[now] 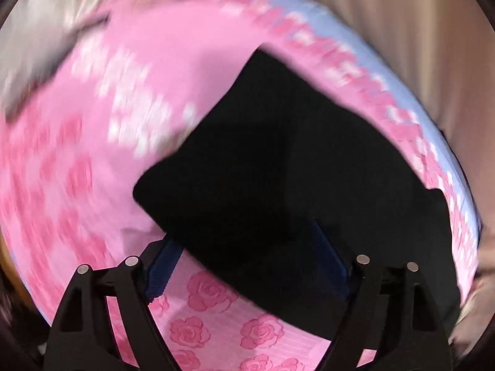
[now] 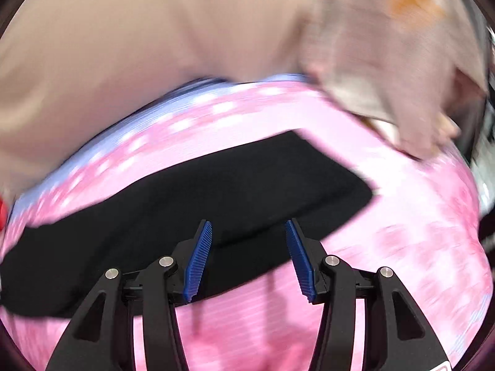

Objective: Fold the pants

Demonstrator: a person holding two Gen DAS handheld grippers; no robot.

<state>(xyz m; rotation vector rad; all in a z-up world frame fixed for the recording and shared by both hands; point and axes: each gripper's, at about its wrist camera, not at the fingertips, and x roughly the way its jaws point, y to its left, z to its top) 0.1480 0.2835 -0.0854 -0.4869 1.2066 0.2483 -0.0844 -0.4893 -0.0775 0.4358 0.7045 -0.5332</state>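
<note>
Since left gripper (image 1: 247, 266) jaws stand wide with black pants (image 1: 278, 170) slack between, not pinched, next move imo: press fold flat. Right gripper (image 2: 249, 256) jaws apart too, empty, pants just ahead. Beyond: pink rose sheet (image 1: 92, 123), beige curtain (image 2: 123, 31), nothing blocking.

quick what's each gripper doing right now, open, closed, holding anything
Left gripper: open, jaws wide; black pants lie between the fingers but aren't pinched.
Right gripper: open, holding nothing, poised over the pants' edge.
</note>
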